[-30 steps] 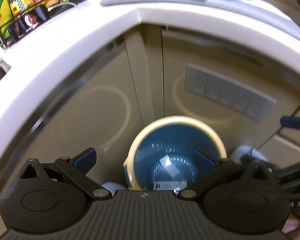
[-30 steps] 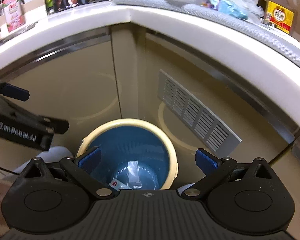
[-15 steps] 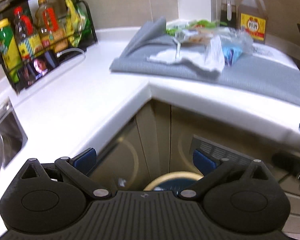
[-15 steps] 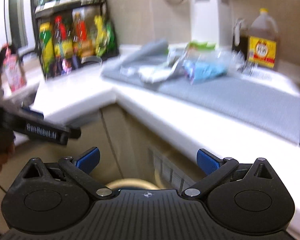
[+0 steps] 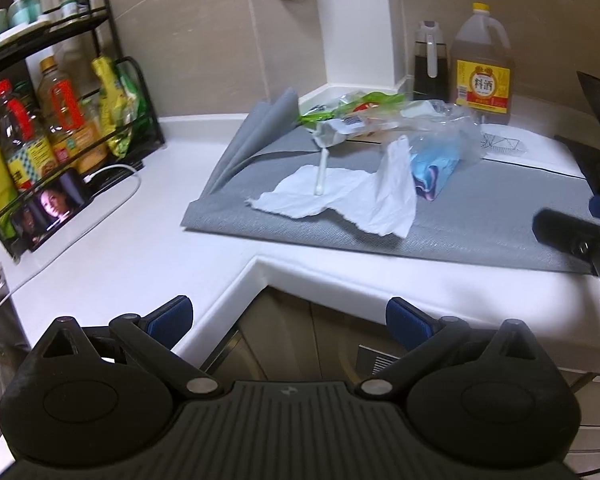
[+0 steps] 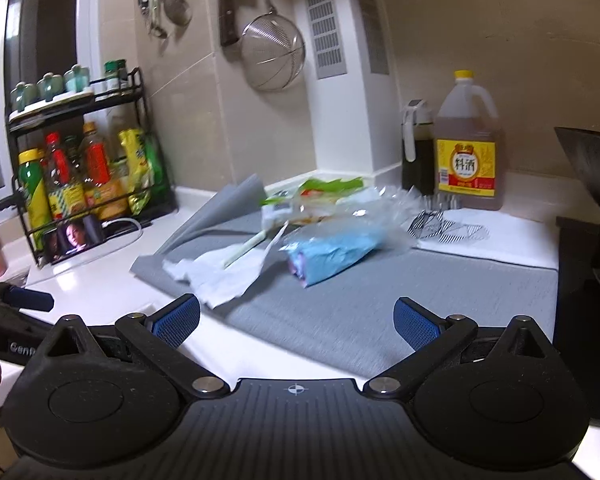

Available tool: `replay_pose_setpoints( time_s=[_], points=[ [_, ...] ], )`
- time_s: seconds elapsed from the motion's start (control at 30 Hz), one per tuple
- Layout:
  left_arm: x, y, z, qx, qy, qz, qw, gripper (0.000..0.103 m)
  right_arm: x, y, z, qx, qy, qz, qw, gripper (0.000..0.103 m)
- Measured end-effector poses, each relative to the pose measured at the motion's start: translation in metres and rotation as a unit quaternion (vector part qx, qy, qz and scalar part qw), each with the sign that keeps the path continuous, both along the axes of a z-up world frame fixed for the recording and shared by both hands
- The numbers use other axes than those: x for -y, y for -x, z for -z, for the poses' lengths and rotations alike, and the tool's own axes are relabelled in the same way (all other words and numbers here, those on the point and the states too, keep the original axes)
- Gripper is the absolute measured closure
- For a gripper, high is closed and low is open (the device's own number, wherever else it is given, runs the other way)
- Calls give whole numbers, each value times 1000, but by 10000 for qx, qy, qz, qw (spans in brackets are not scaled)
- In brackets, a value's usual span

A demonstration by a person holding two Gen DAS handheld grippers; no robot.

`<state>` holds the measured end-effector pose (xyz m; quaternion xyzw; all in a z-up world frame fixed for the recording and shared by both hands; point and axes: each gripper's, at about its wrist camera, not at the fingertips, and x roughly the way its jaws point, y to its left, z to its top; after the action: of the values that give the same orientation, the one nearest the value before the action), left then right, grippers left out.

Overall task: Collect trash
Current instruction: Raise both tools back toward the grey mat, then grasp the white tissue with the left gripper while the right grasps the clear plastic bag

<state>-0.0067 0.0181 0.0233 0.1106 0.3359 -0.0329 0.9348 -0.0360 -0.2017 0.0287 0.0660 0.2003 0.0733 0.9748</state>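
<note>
Both your grippers are empty with jaws wide apart: left gripper (image 5: 288, 316) hangs off the inner corner of the surface (image 5: 140, 248), right gripper (image 6: 296, 320) over the near edge of the grey mat (image 6: 380, 300). The trash sits in a loose pile at the mat's middle to far edge: white tissue (image 5: 340, 200) nearest you, a white stick (image 5: 321, 172) propped on it, blue wrapper (image 5: 432, 168) just beside, clear plastic bag (image 5: 448, 124) and a green-and-white packet (image 5: 356, 112) behind. Risks, as I judge: the tissue is thin and lies flat, so a shallow pinch could catch the mat as well; the stick may roll off when the tissue lifts; the clear bag overlaps the wrapper, so grabbing one could drag the other off the edge. The yellow-capped jug (image 6: 470, 152) and dark bottle (image 6: 418, 148) stand just behind, so an overreach could knock them. Readable: jug label "料酒"; "Gen…" on the left gripper seen from the right wrist; the bottles in the rack (image 5: 60, 120) aren't legible
</note>
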Motion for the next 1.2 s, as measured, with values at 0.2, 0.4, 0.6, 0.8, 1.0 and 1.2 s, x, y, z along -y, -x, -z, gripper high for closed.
replay_pose_setpoints(
  time_s=[0.2,0.4,0.6,0.8,1.0,1.2],
  points=[
    [11,-12,4,-115,13,150,9998,0,8,-12,-2,61,-4,163,9998,0],
    [16,-23,7,-170,-1,196,9997,0,13,-22,-2,72,-14,222,9997,0],
    [20,-39,4,-249,110,283,9992,0,18,-40,-4,142,-58,310,9994,0],
    [32,-81,-1,-391,510,669,9957,0,29,-93,-3,227,-215,638,9975,0],
    [44,-129,11,-696,736,808,9916,0,45,-164,11,-115,-620,938,9936,0],
    [47,-163,29,-1025,682,728,9897,0,44,-215,28,-400,-782,1124,9898,0]
  ],
)
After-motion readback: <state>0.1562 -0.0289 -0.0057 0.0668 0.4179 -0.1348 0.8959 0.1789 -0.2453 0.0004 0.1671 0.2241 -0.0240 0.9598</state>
